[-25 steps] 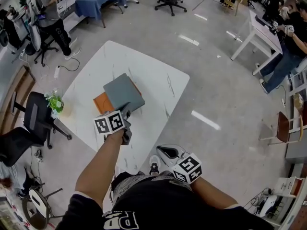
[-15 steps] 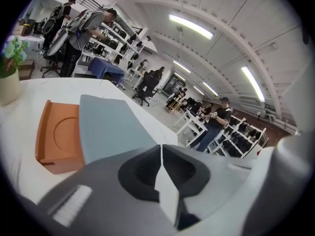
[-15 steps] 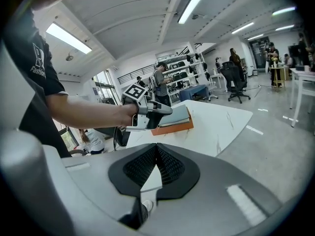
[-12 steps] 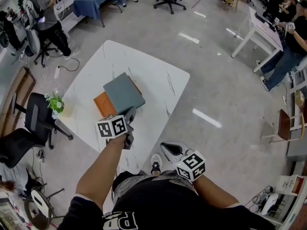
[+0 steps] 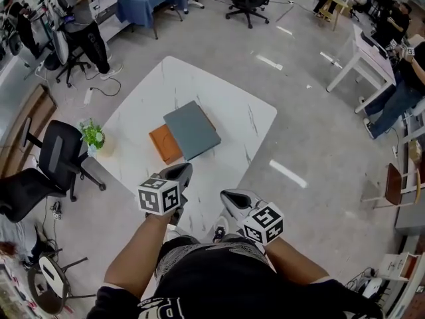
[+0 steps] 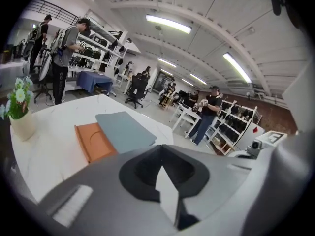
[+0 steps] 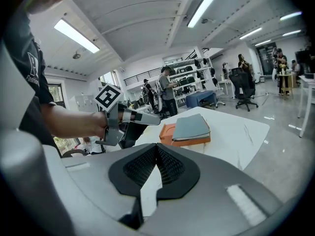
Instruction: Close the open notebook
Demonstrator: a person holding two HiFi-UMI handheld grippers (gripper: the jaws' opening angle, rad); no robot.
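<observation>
Grey notebook [image 5: 192,129] looks shut, lying askew on an orange base [image 5: 164,143] mid-tabletop [image 5: 226,105]. Left claw [image 5: 180,171] and right claw [image 5: 229,198] are both pressed together, empty, well clear. Risk: any further nudge slides it off the base or flips the cover open.

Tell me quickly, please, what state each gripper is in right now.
Left gripper: closed, empty.
Right gripper: closed, empty.
</observation>
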